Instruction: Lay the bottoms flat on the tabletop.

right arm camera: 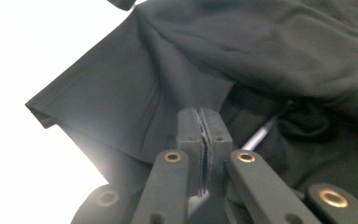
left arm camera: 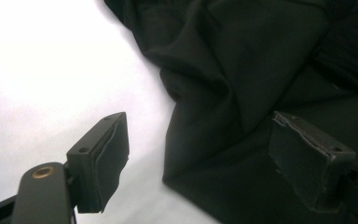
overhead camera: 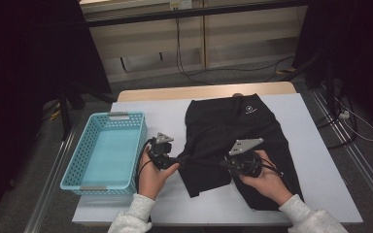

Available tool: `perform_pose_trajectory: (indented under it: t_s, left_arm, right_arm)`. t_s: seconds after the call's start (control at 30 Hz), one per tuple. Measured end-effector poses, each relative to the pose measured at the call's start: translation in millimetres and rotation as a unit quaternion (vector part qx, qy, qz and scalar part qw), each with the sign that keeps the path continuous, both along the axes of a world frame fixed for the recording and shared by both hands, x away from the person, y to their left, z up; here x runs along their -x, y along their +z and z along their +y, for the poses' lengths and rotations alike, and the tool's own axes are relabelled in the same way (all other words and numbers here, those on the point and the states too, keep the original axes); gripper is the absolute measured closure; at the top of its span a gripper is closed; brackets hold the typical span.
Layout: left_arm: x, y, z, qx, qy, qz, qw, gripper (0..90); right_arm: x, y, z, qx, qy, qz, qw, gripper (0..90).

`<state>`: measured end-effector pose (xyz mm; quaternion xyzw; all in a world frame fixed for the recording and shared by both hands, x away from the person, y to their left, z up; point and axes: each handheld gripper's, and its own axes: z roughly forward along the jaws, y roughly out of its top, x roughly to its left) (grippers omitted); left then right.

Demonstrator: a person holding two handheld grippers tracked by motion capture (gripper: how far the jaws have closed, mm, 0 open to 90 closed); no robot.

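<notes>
While the left gripper (left arm camera: 196, 158) stands open beside the black shorts (overhead camera: 233, 131), the right gripper (right arm camera: 204, 140) clamps their fabric.

No legible lettering on the table.
A small white emblem (overhead camera: 250, 110) marks the waistband of the black shorts (overhead camera: 233, 141), too small to make out.

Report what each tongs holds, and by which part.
Left tongs: open, holding nothing. Right tongs: shut; whether they pinch the black shorts cannot be told.
</notes>
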<state>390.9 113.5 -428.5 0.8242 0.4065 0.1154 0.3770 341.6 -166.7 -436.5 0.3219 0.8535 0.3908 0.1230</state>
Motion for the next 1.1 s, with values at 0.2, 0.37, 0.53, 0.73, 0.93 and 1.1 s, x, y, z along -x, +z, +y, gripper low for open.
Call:
perform_pose_trajectory:
  t_s: [0.2,0.37,0.53,0.73,0.93,1.1]
  left_arm:
    - [4.4,-2.5,3.0,-0.011,-0.004,0.002,0.9999,20.4]
    - [7.6,-6.0,8.7,-0.017,0.003,0.007,0.9998,20.1]
    - [10.3,-15.5,8.8,-0.019,0.003,0.018,0.9996,21.4]
    - [5.9,-23.8,13.1,-0.038,0.023,0.004,0.9990,22.2]
    - [5.4,-27.4,7.9,-0.049,0.019,-0.006,0.9986,31.9]
    - [8.7,-24.5,0.3,-0.030,0.014,0.013,0.9994,56.0]
  right_arm:
    - [0.2,1.8,-8.3,-0.006,-0.012,-0.002,0.9999,88.9]
    - [1.2,1.3,-8.4,-0.003,-0.010,-0.002,0.9999,88.8]
    - [2.3,3.1,-9.4,0.000,-0.011,-0.007,0.9999,88.8]
    - [3.6,2.3,-11.1,-0.001,-0.011,-0.006,0.9999,88.9]
    - [3.6,2.7,-10.5,0.000,-0.011,-0.008,0.9999,88.9]
    - [3.5,2.6,-10.1,-0.001,-0.009,-0.008,0.9999,88.8]
